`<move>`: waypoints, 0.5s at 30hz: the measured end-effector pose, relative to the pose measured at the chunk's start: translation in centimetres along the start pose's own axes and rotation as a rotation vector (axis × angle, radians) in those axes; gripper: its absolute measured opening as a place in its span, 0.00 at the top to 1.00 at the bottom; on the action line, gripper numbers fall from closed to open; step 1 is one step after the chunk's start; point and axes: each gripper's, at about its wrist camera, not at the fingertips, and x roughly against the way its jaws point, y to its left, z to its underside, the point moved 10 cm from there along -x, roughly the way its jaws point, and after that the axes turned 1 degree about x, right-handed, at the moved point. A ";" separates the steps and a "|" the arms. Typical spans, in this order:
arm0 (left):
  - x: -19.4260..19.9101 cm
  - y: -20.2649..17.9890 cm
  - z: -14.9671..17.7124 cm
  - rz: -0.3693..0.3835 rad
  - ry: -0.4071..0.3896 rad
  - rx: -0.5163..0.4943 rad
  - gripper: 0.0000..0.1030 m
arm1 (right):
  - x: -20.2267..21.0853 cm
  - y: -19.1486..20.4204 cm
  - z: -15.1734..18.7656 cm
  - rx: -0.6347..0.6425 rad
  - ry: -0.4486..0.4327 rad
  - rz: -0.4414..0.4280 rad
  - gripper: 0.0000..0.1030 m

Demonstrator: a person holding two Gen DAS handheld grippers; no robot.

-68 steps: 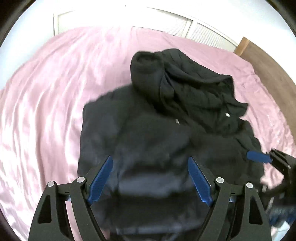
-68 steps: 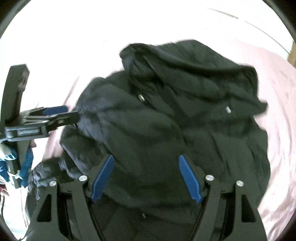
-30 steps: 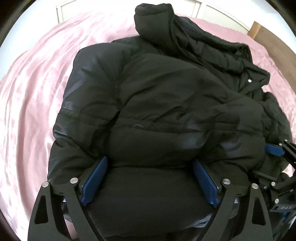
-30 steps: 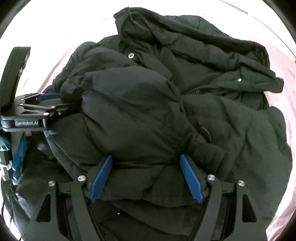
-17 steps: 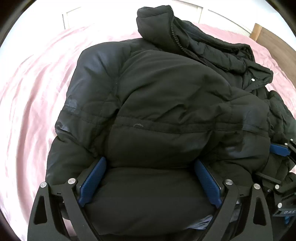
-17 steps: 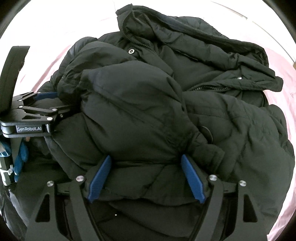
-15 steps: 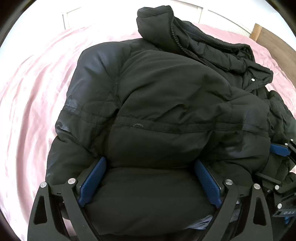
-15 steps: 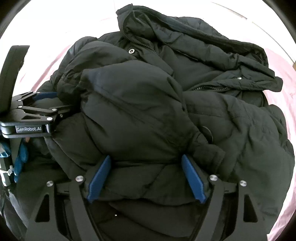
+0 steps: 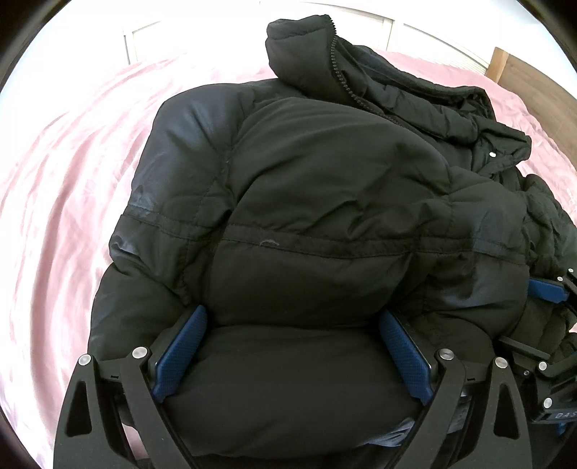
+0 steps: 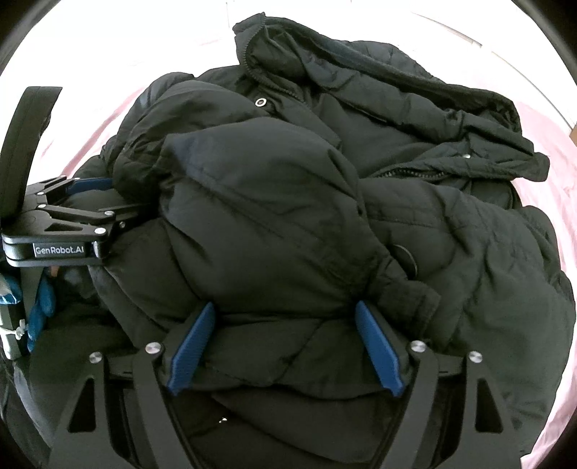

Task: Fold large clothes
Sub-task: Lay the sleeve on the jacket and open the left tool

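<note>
A black puffer jacket [image 9: 324,202] lies bunched on a pink bed sheet [image 9: 65,187], collar and zipper at the far end. It also fills the right wrist view [image 10: 288,223]. My left gripper [image 9: 292,317] is open, its blue fingers wide apart, with a thick fold of the jacket bulging between them. My right gripper [image 10: 285,317] is open the same way, pressed into the jacket's near edge. Each gripper shows at the edge of the other's view: the right gripper [image 9: 544,292] and the left gripper [image 10: 90,191].
The pink sheet spreads to the left and far side. A wooden headboard [image 9: 541,83] is at the far right. White closet doors [image 9: 414,29] stand behind the bed. Pink sheet [image 10: 548,144] shows right of the jacket.
Both grippers came down and close onto the jacket over the last two seconds. In the last half second almost nothing moved; the fingers stay wide apart.
</note>
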 end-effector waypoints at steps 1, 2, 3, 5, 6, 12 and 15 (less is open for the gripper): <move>0.0 0.0 0.0 -0.002 -0.001 -0.001 0.08 | 0.0 0.0 0.0 -0.001 -0.001 -0.001 0.22; 0.0 0.0 0.0 -0.005 -0.002 -0.002 0.08 | 0.0 0.0 0.0 -0.001 -0.002 -0.003 0.22; -0.1 0.0 0.0 -0.008 -0.004 -0.004 0.08 | 0.1 0.0 0.1 -0.002 -0.004 -0.005 0.22; -0.2 0.0 0.0 -0.012 -0.006 -0.006 0.08 | 0.0 0.0 0.0 -0.002 -0.006 -0.006 0.22; -0.2 0.0 0.0 -0.015 -0.008 -0.007 0.07 | 0.0 0.0 0.0 -0.002 -0.008 -0.005 0.22; -0.3 0.0 0.0 -0.023 -0.023 -0.008 0.07 | -0.3 0.1 0.2 0.003 -0.026 0.000 0.19; -0.1 0.0 -0.1 -0.021 -0.022 -0.005 0.07 | -0.4 0.2 0.2 0.004 -0.033 -0.006 0.18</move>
